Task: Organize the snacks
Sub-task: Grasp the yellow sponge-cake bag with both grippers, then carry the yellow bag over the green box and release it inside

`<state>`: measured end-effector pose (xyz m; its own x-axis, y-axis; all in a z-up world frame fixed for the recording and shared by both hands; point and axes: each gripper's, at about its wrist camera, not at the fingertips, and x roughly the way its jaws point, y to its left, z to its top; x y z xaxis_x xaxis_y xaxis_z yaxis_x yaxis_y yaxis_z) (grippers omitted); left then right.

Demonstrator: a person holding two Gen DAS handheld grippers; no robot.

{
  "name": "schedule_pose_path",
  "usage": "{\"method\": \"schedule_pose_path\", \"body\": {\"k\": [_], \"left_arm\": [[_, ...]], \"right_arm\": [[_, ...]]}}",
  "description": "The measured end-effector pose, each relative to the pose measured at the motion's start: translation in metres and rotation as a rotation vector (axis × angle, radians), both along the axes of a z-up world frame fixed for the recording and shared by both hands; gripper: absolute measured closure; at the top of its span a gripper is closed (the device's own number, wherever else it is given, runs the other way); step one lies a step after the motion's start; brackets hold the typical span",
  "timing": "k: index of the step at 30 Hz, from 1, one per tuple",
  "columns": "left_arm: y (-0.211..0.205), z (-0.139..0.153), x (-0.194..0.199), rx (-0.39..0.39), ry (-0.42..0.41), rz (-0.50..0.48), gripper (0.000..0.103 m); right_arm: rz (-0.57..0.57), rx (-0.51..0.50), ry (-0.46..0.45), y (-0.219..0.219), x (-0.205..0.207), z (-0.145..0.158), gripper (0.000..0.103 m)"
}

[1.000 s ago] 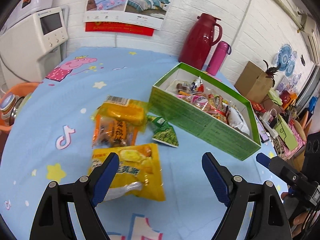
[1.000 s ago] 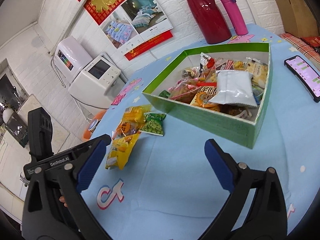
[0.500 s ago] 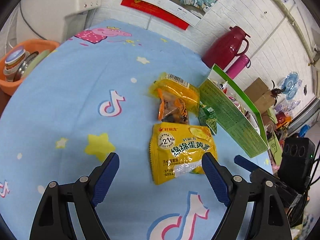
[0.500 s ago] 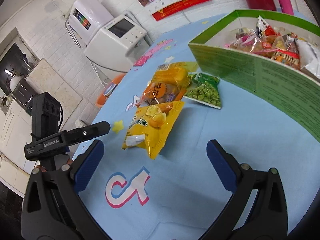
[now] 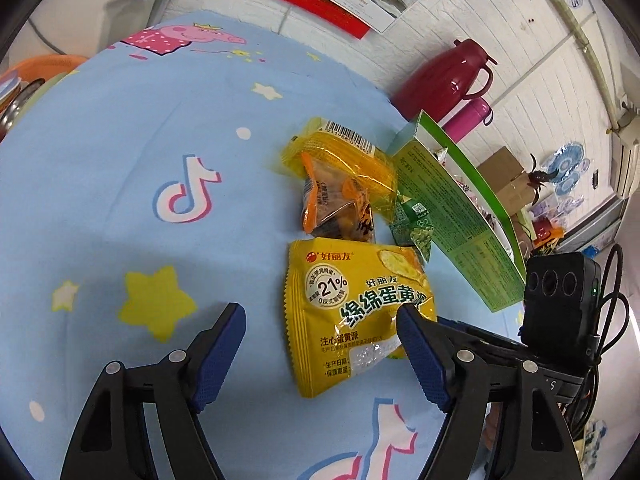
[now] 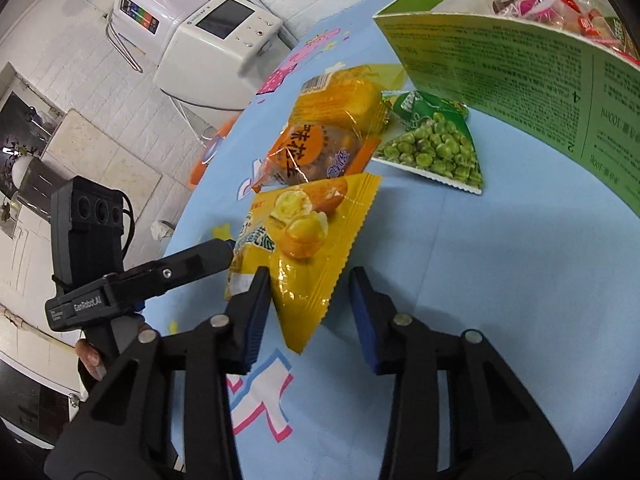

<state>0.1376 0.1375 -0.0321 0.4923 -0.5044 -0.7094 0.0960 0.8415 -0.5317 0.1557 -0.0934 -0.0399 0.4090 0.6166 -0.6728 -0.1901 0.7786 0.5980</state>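
Jaws of both grippers straddle the yellow pie packet (image 6: 308, 240), unclosed.

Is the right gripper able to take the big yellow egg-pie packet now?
Probably yes: the right gripper is open, its fingers either side of the yellow egg-pie packet's near corner, nothing between.

A red thermos (image 5: 444, 78) stands beside a pink bottle (image 5: 466, 120) by the wall.
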Motion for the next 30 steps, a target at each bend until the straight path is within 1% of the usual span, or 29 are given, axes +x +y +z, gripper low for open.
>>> {"method": "schedule_pose_path", "body": {"k": [4,7,8,9,10,11,12,13,15,17,21,26,30], "left_arm": [[-0.011,-0.001,0.003,0.0,0.008,-0.033,0.038],[-0.015,-0.001,0.001,0.007,0.008,-0.047,0.039],[-0.016,-0.002,0.001,0.005,0.011,-0.048,0.043],[-0.017,-0.003,0.001,0.001,0.015,-0.051,0.051],[-0.02,-0.003,0.001,-0.011,0.019,-0.057,0.06],[-0.022,-0.003,0.0,-0.021,0.02,-0.057,0.064],[-0.025,0.0,-0.002,-0.019,0.017,-0.057,0.068],[-0.03,0.004,-0.006,-0.001,0.005,-0.064,0.069],[-0.04,0.015,-0.014,0.031,-0.028,-0.082,0.069],[-0.048,0.027,-0.02,0.041,-0.056,-0.101,0.069],[-0.065,0.053,-0.026,0.045,-0.123,-0.145,0.069],[-0.091,0.087,-0.015,0.066,-0.194,-0.183,0.069],[-0.114,0.111,0.004,0.085,-0.249,-0.218,0.069]], "right_arm": [[-0.003,-0.001,-0.013,-0.005,-0.004,0.003,0.062],[-0.012,0.003,-0.031,-0.007,-0.004,0.007,0.062],[-0.011,-0.001,-0.031,-0.006,-0.002,0.007,0.062],[-0.003,-0.012,-0.027,-0.004,-0.001,0.006,0.062],[0.003,-0.03,-0.023,-0.001,0.0,0.004,0.066],[0.003,-0.033,-0.027,-0.001,-0.002,0.003,0.067],[0.006,-0.015,-0.028,-0.002,-0.005,0.004,0.078],[0.003,-0.004,-0.029,-0.003,-0.009,0.006,0.082],[-0.004,-0.045,-0.078,-0.004,-0.021,0.018,0.082],[-0.011,-0.063,-0.121,-0.008,-0.032,0.029,0.082],[-0.043,-0.051,-0.19,-0.025,-0.048,0.053,0.082],[-0.106,-0.051,-0.262,-0.047,-0.049,0.08,0.082],[-0.165,-0.05,-0.312,-0.068,-0.041,0.099,0.082]]}}
